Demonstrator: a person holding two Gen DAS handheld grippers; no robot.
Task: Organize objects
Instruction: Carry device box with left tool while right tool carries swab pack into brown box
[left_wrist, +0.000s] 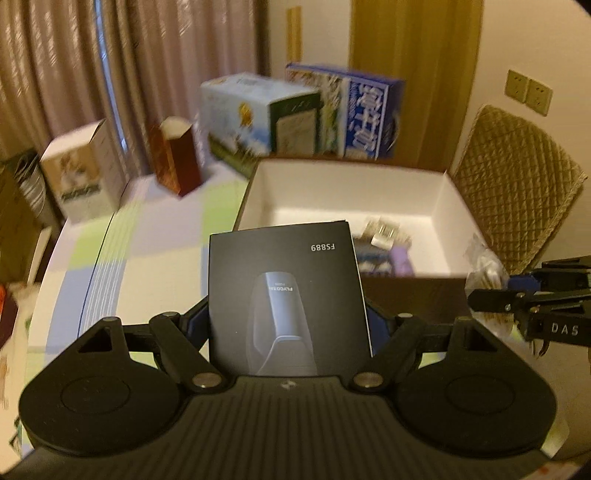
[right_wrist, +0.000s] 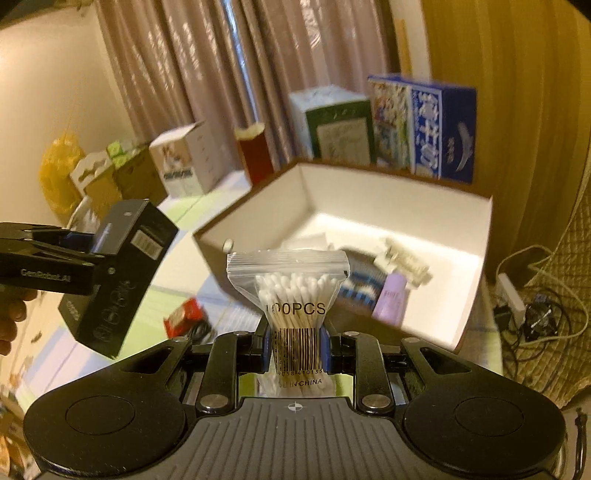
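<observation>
Two items in hand: one per gripper, both held above the table and short of the open storage box (right_wrist: 476, 258).
Left gripper (left_wrist: 290, 325): clamped across a black product carton (left_wrist: 284, 291); jaws stand wide because the carton is wide. Carton is clear of the tablecloth (left_wrist: 147, 236) and just in front of the near wall of the storage box.
Right gripper (right_wrist: 295, 343): clenched tight on a clear zip bag of cotton swabs (right_wrist: 295, 291), pinched at the barcode end, swab heads upward. Bag sits in front of the box's near corner, not yet over the opening.
Box contents so far: a lilac tube (right_wrist: 389, 299), a blue-and-white striped pack (right_wrist: 360, 286), a pale blurred item (right_wrist: 406, 258) beside them. Much of the white floor is bare.
Left on table: a small red packet (right_wrist: 184, 315) near the right gripper.
Background: large cartons (left_wrist: 369, 114) stand behind the box; whether they belong to the task I cannot tell.
Progress estimate: partly done; a few items stowed, two in transit, at least one loose.
Remaining: carry both over the rim, release, collect the red packet.
</observation>
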